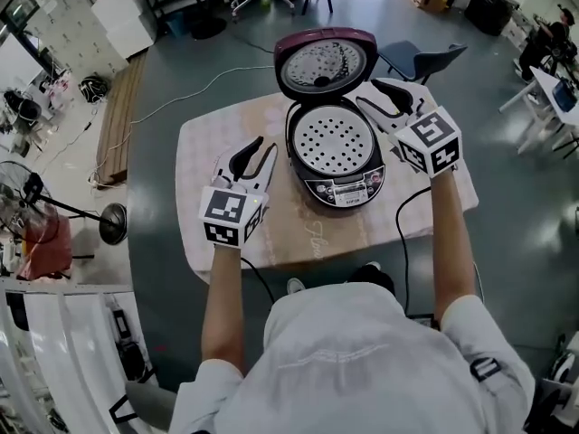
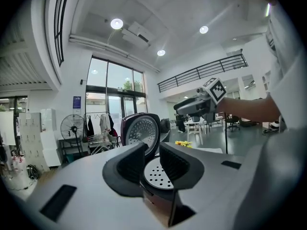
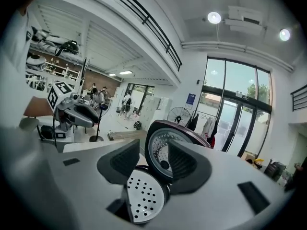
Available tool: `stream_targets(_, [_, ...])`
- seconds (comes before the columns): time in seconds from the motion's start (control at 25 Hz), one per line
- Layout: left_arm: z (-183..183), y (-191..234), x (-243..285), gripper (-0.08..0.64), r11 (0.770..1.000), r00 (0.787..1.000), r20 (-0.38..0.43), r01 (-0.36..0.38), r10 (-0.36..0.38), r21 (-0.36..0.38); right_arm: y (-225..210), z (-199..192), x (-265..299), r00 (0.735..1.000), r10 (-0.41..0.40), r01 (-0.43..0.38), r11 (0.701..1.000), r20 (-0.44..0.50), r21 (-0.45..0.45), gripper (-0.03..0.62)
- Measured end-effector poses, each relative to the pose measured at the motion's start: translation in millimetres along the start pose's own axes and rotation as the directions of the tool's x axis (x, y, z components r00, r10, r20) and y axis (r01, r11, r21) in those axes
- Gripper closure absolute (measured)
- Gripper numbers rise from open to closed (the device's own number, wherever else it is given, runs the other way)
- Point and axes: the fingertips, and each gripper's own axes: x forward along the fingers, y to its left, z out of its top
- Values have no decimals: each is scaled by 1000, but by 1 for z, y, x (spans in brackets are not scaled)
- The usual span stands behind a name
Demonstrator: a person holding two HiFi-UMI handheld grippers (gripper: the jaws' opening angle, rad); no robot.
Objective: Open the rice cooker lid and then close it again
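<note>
My left tool (image 1: 264, 145) and right tool (image 1: 369, 92) stand open and empty, flanking the dark maroon round rice cooker (image 1: 330, 156) at frame centre; I judge its raised rigid hinged lid (image 1: 324, 64) light, best pushed at its top rim.

Control panel (image 1: 336, 191) print on rice cooker (image 1: 303, 174): too small to read. Script on surface (image 1: 226, 134): illegible. From left gripper (image 2: 152, 153), cooker body mostly hidden behind its jaws; lid (image 2: 140, 132) lower edge covered too.
</note>
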Motion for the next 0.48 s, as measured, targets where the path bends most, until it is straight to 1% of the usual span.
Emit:
stream_targets(0.2, [-15,8,2,451,999,999,-21,40,-40,-15,-6,7,12,999,-14,11,998,-47,-54,393])
stream_targets(0.36, [-21,20,10,451,999,999,-29,23,-24,-49,-14,8,25,997,3,-10,996,-73,-87,387])
stream_targets(0.48, [-21,25,23,451,999,999,-29,17,-19,-51,-32,8,38,997,1,-10,993,-78,-116,383])
